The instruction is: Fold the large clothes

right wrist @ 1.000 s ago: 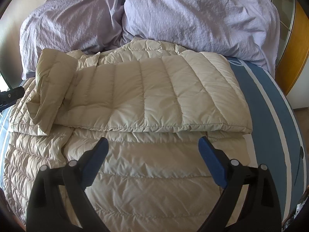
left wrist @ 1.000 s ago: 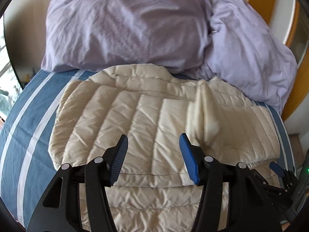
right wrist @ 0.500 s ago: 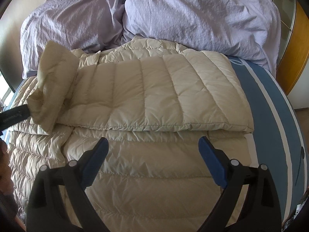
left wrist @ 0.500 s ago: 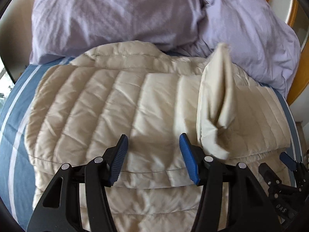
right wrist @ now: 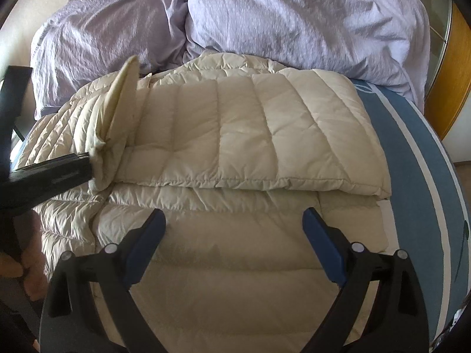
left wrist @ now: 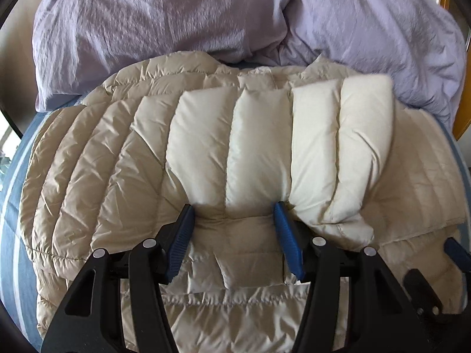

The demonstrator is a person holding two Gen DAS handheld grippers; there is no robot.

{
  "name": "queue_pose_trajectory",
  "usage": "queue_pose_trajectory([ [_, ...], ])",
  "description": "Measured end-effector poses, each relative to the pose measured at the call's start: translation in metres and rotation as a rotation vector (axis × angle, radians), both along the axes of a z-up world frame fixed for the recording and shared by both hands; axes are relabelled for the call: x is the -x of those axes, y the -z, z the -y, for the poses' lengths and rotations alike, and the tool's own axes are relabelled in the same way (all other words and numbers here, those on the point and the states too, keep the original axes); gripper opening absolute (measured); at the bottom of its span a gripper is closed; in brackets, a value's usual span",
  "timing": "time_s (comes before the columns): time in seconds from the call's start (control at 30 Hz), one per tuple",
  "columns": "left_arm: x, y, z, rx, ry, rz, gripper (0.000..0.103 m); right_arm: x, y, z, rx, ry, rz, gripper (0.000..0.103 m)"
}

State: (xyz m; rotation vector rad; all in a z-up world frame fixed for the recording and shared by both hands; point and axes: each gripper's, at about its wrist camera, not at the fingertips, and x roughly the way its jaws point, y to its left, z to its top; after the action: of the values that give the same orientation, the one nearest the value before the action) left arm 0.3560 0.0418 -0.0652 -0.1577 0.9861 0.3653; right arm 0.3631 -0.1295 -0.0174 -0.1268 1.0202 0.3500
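A cream quilted down jacket (left wrist: 123,158) lies spread on the bed; it also fills the right wrist view (right wrist: 250,135). One sleeve (right wrist: 265,129) is folded across the body. Its cuff end (left wrist: 344,161) stands up beside my left gripper (left wrist: 234,226), whose jaws are open, with the right finger (left wrist: 287,244) pressing against the cuff. In the right wrist view the left gripper's finger (right wrist: 53,167) touches the raised cuff (right wrist: 117,123). My right gripper (right wrist: 234,238) is open and empty, low over the jacket's lower part.
Two lilac pillows (left wrist: 153,23) (right wrist: 309,20) lie against the headboard behind the jacket. The bed has a blue sheet with white stripes (right wrist: 418,153). A wooden frame (right wrist: 453,67) stands at the right. The right gripper's tip (left wrist: 454,253) shows at the left view's right edge.
My left gripper has moved forward and right, up to the sleeve cuff, which has lifted and turned upright. The right gripper has stayed still.
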Motion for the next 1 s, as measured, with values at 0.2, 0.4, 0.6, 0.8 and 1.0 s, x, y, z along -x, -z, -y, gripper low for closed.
queue_pose_trajectory([
  [0.2, 0.014, -0.009, 0.0, 0.027, 0.023, 0.015, 0.058, 0.005, -0.009, 0.005, -0.01, 0.005, 0.01, 0.094],
  [0.4, 0.059, -0.032, -0.008, 0.044, 0.05, 0.08, 0.064, 0.021, -0.027, 0.015, -0.037, 0.002, 0.031, 0.094],
  [0.6, 0.116, -0.042, -0.026, 0.028, 0.046, 0.11, 0.066, 0.044, -0.036, 0.025, -0.043, -0.008, 0.028, 0.094],
  [0.8, 0.175, -0.033, -0.05, 0.044, 0.018, 0.108, 0.066, 0.072, -0.035, 0.05, -0.018, -0.009, 0.009, 0.094],
  [1.0, 0.25, -0.024, -0.076, 0.062, -0.031, 0.121, 0.07, 0.102, -0.026, 0.099, 0.03, 0.018, -0.009, 0.094],
])
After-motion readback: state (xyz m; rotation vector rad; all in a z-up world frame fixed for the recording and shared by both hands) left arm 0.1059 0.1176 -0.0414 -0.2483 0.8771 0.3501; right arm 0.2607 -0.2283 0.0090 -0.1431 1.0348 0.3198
